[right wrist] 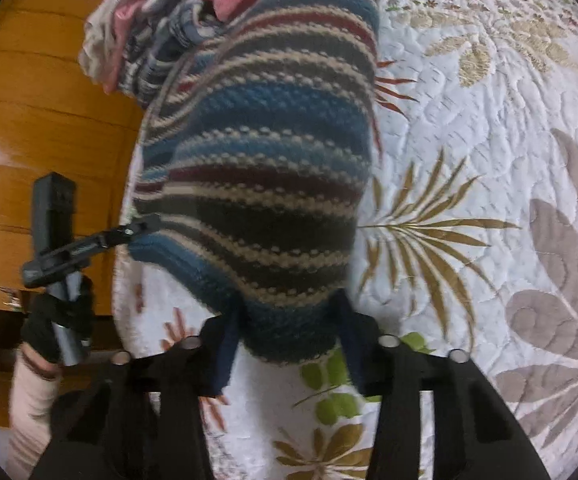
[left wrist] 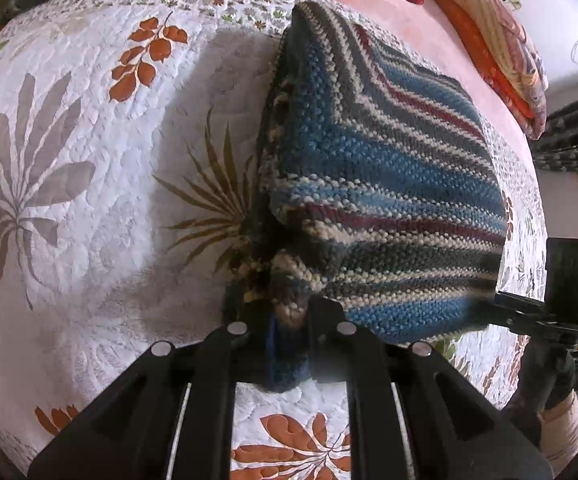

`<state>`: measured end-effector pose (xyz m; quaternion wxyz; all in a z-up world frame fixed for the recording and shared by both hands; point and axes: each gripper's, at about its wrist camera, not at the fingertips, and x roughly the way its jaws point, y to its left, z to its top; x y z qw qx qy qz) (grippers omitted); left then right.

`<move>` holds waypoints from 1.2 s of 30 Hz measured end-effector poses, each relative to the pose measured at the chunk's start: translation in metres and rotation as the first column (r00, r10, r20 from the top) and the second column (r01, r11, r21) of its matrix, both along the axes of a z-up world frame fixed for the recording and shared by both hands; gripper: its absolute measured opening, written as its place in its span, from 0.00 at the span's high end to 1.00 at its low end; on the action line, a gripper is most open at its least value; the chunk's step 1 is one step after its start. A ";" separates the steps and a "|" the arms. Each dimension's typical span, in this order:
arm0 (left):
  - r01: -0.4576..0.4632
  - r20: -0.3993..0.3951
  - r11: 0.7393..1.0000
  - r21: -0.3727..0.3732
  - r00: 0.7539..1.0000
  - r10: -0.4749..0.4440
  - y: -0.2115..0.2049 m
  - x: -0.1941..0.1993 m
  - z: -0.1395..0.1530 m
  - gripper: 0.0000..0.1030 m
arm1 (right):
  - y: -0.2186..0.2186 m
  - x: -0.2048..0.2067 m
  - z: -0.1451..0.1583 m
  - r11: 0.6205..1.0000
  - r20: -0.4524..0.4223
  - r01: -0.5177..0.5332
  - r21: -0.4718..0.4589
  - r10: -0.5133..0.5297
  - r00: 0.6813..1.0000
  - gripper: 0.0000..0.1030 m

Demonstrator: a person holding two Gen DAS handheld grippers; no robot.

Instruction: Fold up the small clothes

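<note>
A striped knit garment in blue, cream, maroon and dark grey hangs stretched above the quilt. My left gripper is shut on one bunched corner of it, low in the left wrist view. The right gripper pinches the opposite edge at the right of that view. In the right wrist view the knit fills the middle, its lower edge bunched between my right gripper's blue-padded fingers. The left gripper clamps the knit's left corner there.
A white quilt with leaf prints covers the bed under the knit. Pink and striped clothes are piled at its far edge, and folded blankets lie beyond. Wooden furniture stands beside the bed. A gloved hand holds the left gripper's handle.
</note>
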<state>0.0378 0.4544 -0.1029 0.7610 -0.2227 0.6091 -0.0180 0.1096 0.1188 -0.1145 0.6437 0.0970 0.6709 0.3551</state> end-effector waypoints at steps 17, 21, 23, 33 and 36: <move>0.004 0.163 0.965 -0.262 0.986 0.040 0.035 0.000 0.050 0.37 | 0.000 -0.002 -0.005 0.999 0.025 -0.019 -0.045 0.020 0.999 0.66; -0.076 0.151 0.977 -0.201 0.983 0.107 0.031 0.030 0.039 0.37 | 0.001 -0.001 -0.005 0.999 0.026 -0.019 -0.044 0.020 0.999 0.65; -0.105 0.118 0.985 -0.135 0.986 0.121 0.028 0.044 0.027 0.37 | 0.000 -0.001 -0.005 0.999 0.025 -0.018 -0.040 0.019 0.999 0.65; -0.077 0.127 0.996 -0.043 0.989 0.082 0.016 0.073 0.007 0.82 | 0.001 -0.001 -0.009 0.999 0.026 -0.023 -0.038 0.024 0.999 0.62; -0.105 0.120 0.990 -0.094 0.986 0.116 0.024 0.070 -0.003 0.81 | 0.003 -0.002 -0.010 0.999 0.031 -0.023 -0.042 0.025 0.999 0.62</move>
